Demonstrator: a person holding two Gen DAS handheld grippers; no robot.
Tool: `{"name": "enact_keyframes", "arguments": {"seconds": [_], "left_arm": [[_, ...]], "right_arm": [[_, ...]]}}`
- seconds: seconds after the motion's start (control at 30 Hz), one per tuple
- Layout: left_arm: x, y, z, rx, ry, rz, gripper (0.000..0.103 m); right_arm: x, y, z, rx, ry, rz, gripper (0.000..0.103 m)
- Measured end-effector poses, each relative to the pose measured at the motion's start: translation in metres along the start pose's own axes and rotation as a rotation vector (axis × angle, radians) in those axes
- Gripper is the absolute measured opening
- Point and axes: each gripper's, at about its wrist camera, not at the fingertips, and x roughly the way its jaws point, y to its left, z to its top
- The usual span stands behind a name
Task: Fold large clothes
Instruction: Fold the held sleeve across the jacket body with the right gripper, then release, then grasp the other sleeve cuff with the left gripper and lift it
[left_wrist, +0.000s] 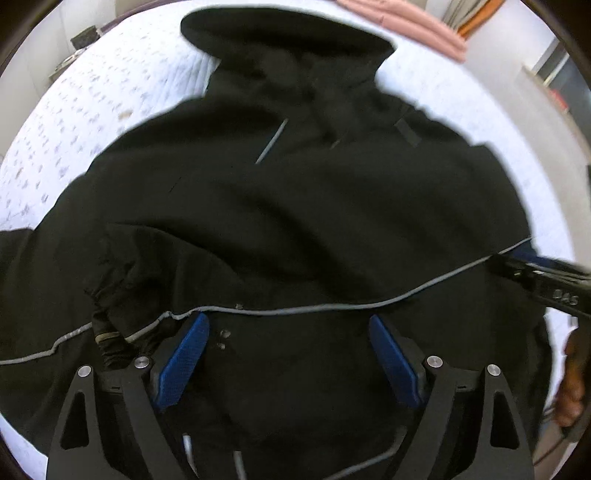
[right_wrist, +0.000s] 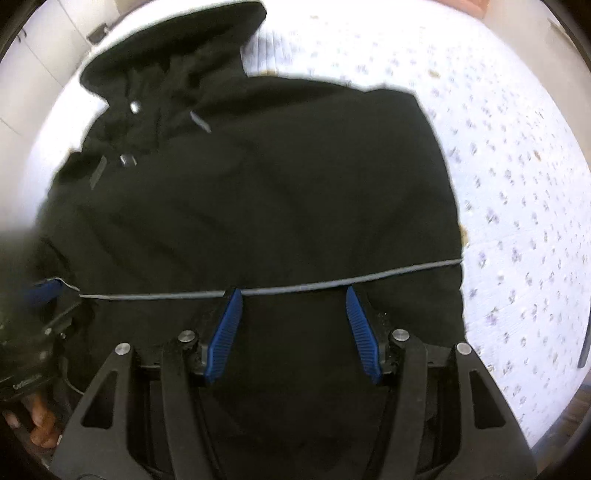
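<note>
mostly blurred black jacket (left_wrist: 295, 206)

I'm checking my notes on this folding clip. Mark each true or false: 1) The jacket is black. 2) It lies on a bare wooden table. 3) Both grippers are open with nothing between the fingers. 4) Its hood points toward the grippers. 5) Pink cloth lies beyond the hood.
1) True: the jacket is black.
2) False: it lies on a white patterned bed cover.
3) True: left gripper and right gripper are open, gripping nothing.
4) False: the hood points away.
5) True: pink cloth lies there.
</note>
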Motion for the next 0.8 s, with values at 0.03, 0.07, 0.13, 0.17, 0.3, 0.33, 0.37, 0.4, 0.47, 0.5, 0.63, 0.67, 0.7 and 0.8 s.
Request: {"name": "enact_keyframes", "arguments": {"seconds": [0.03,0.07,0.13,0.17,0.3,0.33,0.37,0.4,0.47,0.5,0.63,0.67,0.7,0.8], "left_arm": [[0.002,-0.002,-0.002,0.009,-0.003,0.019,0.089],[0.003,-0.004,-0.002,0.016,-0.007,0.034,0.09],[0.006,-0.008,0.0,0.017,-0.006,0.052,0.09],[0.006,-0.01,-0.001,0.012,-0.006,0.053,0.09],[-0.009,-0.008,0.001,-0.019,-0.01,0.013,0.09],[-0.022,-0.002,-0.002,-0.039,-0.027,-0.012,0.09],[-0.035,0.005,-0.005,-0.06,-0.046,-0.03,0.09],[-0.049,0.014,-0.008,-0.083,-0.068,-0.044,0.09],[-0.075,0.036,-0.016,-0.137,-0.111,-0.039,0.09],[-0.083,0.048,-0.019,-0.158,-0.12,-0.022,0.09],[-0.116,0.105,-0.037,-0.292,-0.172,0.079,0.09],[-0.123,0.121,-0.043,-0.331,-0.183,0.105,0.09],[-0.13,0.142,-0.05,-0.382,-0.197,0.139,0.09],[-0.144,0.215,-0.071,-0.578,-0.233,0.208,0.09]], "right_arm": [[0.005,0.003,-0.001,-0.016,0.009,-0.017,0.057],[0.01,0.006,-0.002,-0.03,0.014,-0.033,0.057],[0.016,0.01,0.0,-0.039,0.017,-0.045,0.058],[0.018,0.01,0.002,-0.04,0.021,-0.047,0.059],[0.012,0.017,0.008,-0.048,0.035,-0.062,0.058],[0.005,0.021,0.009,-0.054,0.027,-0.053,0.058],[-0.007,0.027,0.007,-0.061,0.003,-0.016,0.058],[-0.012,0.034,0.009,-0.065,-0.014,0.008,0.058],[-0.031,0.053,0.004,-0.09,-0.053,0.066,0.058],[-0.037,0.065,0.001,-0.109,-0.066,0.085,0.058],[-0.008,0.107,-0.008,-0.193,-0.007,0.06,0.057],[0.006,0.107,-0.012,-0.2,0.041,0.043,0.058],[0.022,0.108,-0.015,-0.199,0.106,0.028,0.058],[0.027,0.111,-0.01,-0.197,0.104,0.022,0.059]]}}
